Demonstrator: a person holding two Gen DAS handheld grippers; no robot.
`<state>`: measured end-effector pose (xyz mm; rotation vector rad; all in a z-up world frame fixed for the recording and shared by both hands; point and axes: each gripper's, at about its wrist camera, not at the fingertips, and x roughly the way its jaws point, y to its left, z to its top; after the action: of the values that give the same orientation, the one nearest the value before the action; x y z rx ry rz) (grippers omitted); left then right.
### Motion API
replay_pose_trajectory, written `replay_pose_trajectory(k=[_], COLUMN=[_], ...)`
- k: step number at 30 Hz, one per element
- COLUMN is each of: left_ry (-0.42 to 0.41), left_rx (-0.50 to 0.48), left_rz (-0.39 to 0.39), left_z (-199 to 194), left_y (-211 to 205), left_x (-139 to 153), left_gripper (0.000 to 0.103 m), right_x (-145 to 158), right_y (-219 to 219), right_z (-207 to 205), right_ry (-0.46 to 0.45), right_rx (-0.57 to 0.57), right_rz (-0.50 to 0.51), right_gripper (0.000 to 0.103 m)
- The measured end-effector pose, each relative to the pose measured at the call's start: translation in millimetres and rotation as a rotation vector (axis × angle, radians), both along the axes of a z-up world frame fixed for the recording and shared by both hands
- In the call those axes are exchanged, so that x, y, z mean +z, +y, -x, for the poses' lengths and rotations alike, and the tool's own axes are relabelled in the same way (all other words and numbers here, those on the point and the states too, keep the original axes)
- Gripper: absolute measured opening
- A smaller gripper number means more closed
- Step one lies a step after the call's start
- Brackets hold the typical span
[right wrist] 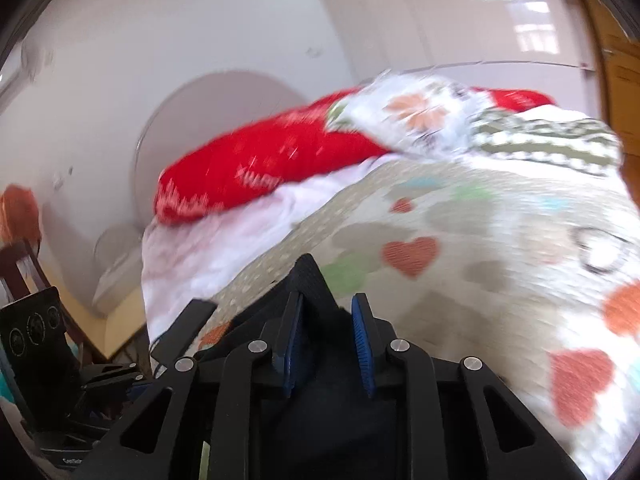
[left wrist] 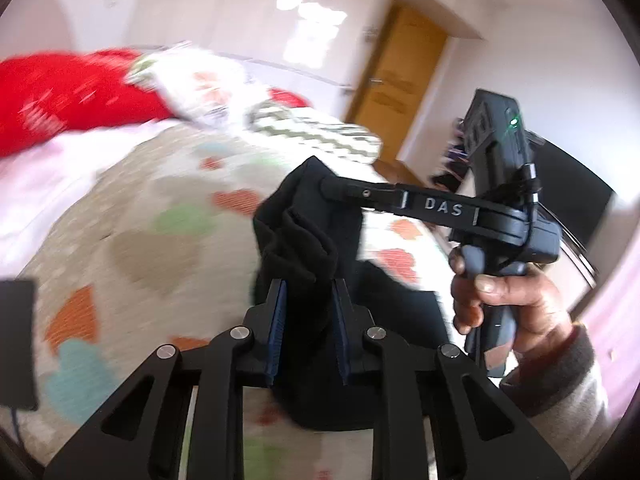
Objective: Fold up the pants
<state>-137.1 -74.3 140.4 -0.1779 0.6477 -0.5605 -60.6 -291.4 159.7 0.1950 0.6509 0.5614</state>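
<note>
The black pants (left wrist: pixel 304 240) hang bunched over the bed. My left gripper (left wrist: pixel 309 300) is shut on a thick fold of the pants, which rises between its blue pads. The right gripper (left wrist: pixel 332 184) reaches in from the right in the left wrist view, its tip pressed into the cloth's top edge. In the right wrist view my right gripper (right wrist: pixel 326 312) holds a peak of the black pants (right wrist: pixel 310 280) between its blue pads (right wrist: pixel 362 332), above the bedspread.
The bed has a heart-patterned spread (left wrist: pixel 160 220). A red pillow (left wrist: pixel 60 100), a floral pillow (left wrist: pixel 200 88) and a zigzag pillow (left wrist: pixel 320 136) lie at the head. A wooden door (left wrist: pixel 400 80) stands behind. A dark stand (right wrist: pixel 36 336) is left of the bed.
</note>
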Motion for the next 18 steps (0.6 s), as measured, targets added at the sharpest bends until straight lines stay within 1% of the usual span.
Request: replay_pose_trajectory(k=[1,2,4,5,6,7,8,9,10,11,12,13,14,15,16,17,18], left_ry=[-0.014,-0.019,0.003,0.019,0.039,0.063,0.108,0.141,0.161,0.157,0.143,0.129,0.109,0.09,0.075,0.058,0.04], left_rx=[-0.045,-0.083,-0.184,-0.228,-0.27,-0.295,-0.334,-0.361,-0.377,-0.384,-0.388,-0.386,-0.375,-0.356,-0.339,-0.312,-0.277], left_rz=[-0.003,-0.008,-0.022,-0.031,-0.052,-0.077,-0.101,-0.112,-0.124,-0.131,-0.132,-0.133,-0.136,-0.142,-0.142,-0.142,-0.15], left_z=[4.2,6.4,11.2,12.7,13.4,13.1,13.1,13.4,15.5,19.3,21.4,22.6,24.3,25.0,24.5,22.0,19.8], left_y=[-15.5,-28.7,-63.8,-79.1,-96.9,-110.7,-126.3,-133.6,-137.6,-138.3,-134.2,-130.0,-122.8,-113.8,-106.4,-96.1,-86.7], left_x=[3.5,4.9,-2.8,-10.8,-21.8,-32.4,-47.9,-57.1,-63.7,-64.8,-61.9,-56.6,-49.9,-43.3,-38.8,-34.1,-31.6], left_gripper=[0.019,0.019,0.018,0.012,0.01,0.01,0.01,0.01,0.01,0.01,0.01,0.011,0.015,0.024,0.03,0.043,0.05], right_x=[0.3,-1.3,-9.2,-17.9,-26.1,-37.8,-45.1,-51.0,-56.9,-63.0,-67.5,-69.9,-73.6,-75.9,-78.9,-82.8,-87.3], right_y=[-20.3,-38.1,-74.6,-93.4,-105.2,-117.9,-124.5,-128.8,-132.1,-134.0,-133.4,-133.1,-130.8,-127.1,-122.9,-117.2,-113.1], right_z=[11.5,19.4,36.0,44.5,50.5,59.2,65.5,72.4,78.7,85.9,91.7,94.7,97.0,96.6,94.2,90.3,86.1], right_ry=[-0.012,-0.014,0.005,0.031,0.056,0.096,0.122,0.141,0.157,0.175,0.185,0.187,0.188,0.192,0.199,0.212,0.228], right_rx=[-0.04,-0.072,-0.154,-0.219,-0.263,-0.308,-0.326,-0.344,-0.359,-0.359,-0.352,-0.347,-0.336,-0.325,-0.315,-0.305,-0.296], right_rz=[-0.016,-0.034,-0.075,-0.075,-0.067,-0.06,-0.057,-0.055,-0.061,-0.085,-0.115,-0.135,-0.162,-0.178,-0.189,-0.193,-0.196], right_gripper=[0.008,0.003,0.003,0.003,0.009,0.009,0.009,0.016,0.036,0.049,0.068,0.072,0.072,0.072,0.073,0.075,0.079])
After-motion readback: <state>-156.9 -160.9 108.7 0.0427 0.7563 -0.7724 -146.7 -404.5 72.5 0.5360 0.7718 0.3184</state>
